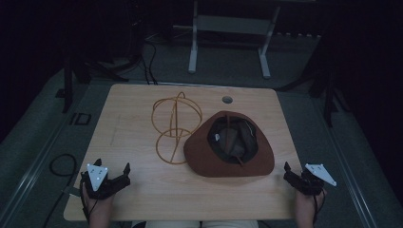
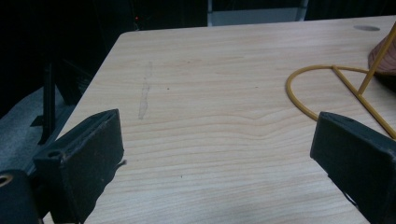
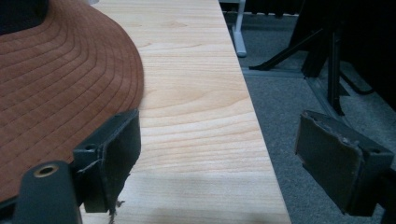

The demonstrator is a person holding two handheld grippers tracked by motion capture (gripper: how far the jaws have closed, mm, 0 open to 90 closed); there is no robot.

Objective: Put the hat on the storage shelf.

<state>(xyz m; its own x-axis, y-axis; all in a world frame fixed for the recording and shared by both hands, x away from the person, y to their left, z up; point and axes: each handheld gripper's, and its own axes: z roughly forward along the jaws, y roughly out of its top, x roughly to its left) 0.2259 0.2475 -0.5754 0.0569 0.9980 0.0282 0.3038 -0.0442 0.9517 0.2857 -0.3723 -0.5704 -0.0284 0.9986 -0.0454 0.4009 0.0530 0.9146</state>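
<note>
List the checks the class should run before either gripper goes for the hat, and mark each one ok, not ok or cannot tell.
1. Left gripper open, holding nothing: ok.
2. Right gripper open, holding nothing: ok.
3. Brown hat lying crown down, opening up: ok.
4. Wire stand upright on its ring base: ok.
5. Hat clear of the stand: cannot tell; brim and ring meet in the high view.
6. Right fingers clear of the brim: cannot tell.

left tool (image 1: 113, 176): black, grey triangular plate | right tool (image 1: 298, 176): black, grey plate, cable
</note>
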